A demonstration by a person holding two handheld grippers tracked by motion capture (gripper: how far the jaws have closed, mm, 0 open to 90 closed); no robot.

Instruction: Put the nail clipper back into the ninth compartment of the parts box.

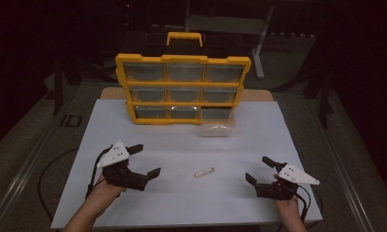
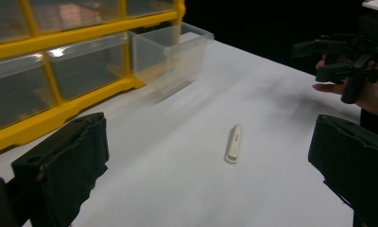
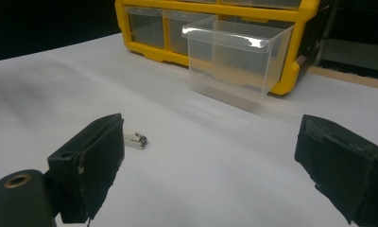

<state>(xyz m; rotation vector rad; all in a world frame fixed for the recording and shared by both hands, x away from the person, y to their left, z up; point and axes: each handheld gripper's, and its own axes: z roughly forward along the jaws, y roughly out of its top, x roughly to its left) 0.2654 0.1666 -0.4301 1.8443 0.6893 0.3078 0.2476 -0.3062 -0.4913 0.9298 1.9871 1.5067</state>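
A small cream-white stick-shaped part (image 1: 203, 172) lies flat on the white table top (image 1: 182, 145), between the two hands. The same part (image 2: 234, 143) lies ahead of the left jaws, and its end (image 3: 135, 140) peeks out beside the right gripper's left jaw. My left gripper (image 1: 146, 161) rests at the table's front left, open and holding nothing. My right gripper (image 1: 260, 170) sits at the front right, also open and holding nothing. A yellow drawer cabinet (image 1: 183, 88) stands at the back, with its clear bottom-right drawer (image 1: 217, 124) pulled out onto the table.
The cabinet holds several clear drawers and has a yellow carry handle (image 1: 184, 37) on top. A wooden strip (image 1: 257, 94) borders the table behind it. Dark floor and metal frame legs (image 1: 260, 43) surround the table. The other hand's gripper (image 2: 347, 52) is at the upper right of the left gripper view.
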